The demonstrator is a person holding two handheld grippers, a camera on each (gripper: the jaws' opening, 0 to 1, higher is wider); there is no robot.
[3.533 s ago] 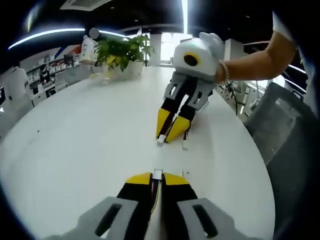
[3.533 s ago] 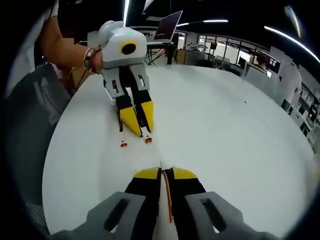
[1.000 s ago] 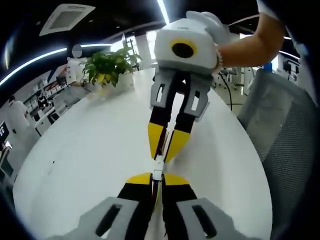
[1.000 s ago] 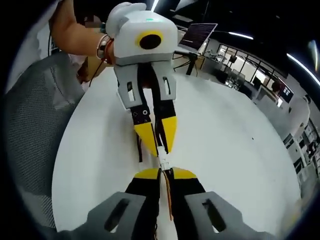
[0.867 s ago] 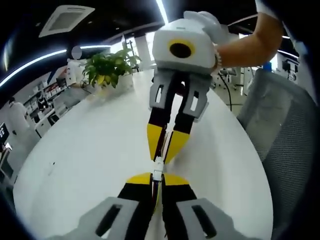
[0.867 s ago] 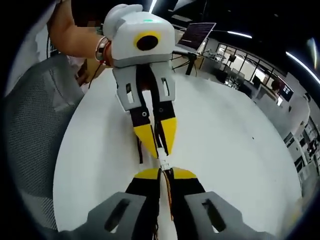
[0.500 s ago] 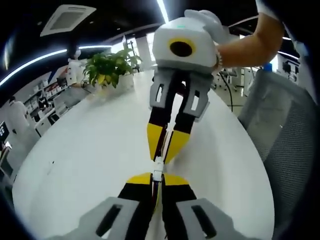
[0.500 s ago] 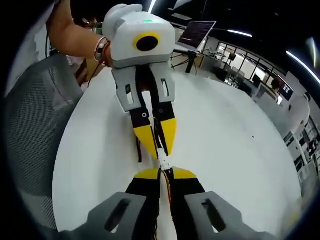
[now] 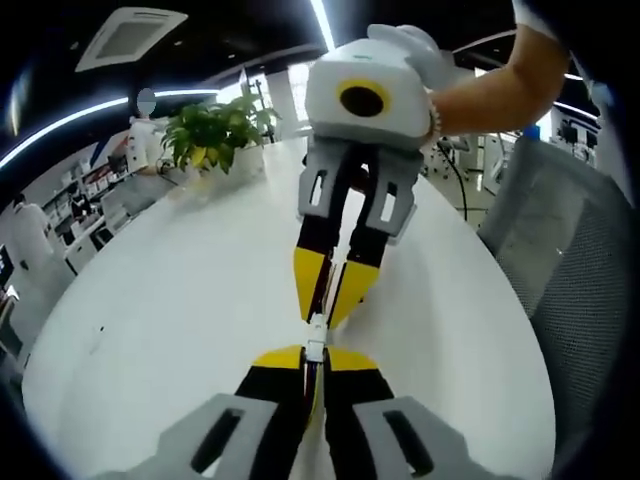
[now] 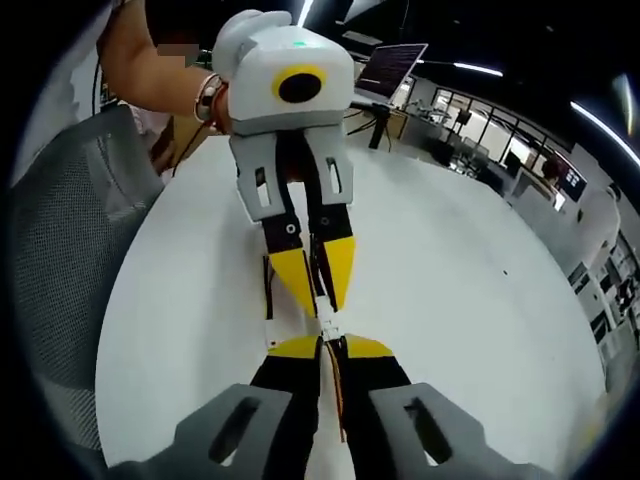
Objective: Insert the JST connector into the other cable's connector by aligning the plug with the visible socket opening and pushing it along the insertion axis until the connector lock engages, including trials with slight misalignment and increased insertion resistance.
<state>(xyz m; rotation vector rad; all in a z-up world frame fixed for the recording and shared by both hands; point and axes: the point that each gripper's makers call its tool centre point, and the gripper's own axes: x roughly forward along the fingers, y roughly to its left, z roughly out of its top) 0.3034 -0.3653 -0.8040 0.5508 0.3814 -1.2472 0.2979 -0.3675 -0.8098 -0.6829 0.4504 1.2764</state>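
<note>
White JST connector (image 9: 316, 337) sits between the two tool tips, above the white table (image 9: 170, 310); long axis runs near-to-far, in line w/ both tools. Left gripper (image 9: 315, 352) is clenched on its cable end, wires trailing back between the jaws. Right gripper (image 10: 326, 345) is clamped on the mating connector (image 10: 328, 328), nose to nose w/ the opposite tool. Potted plant (image 9: 215, 130) far left.

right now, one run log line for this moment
phase: mating | left claw: shut on connector | right claw: shut on cable | tips meet over white table
</note>
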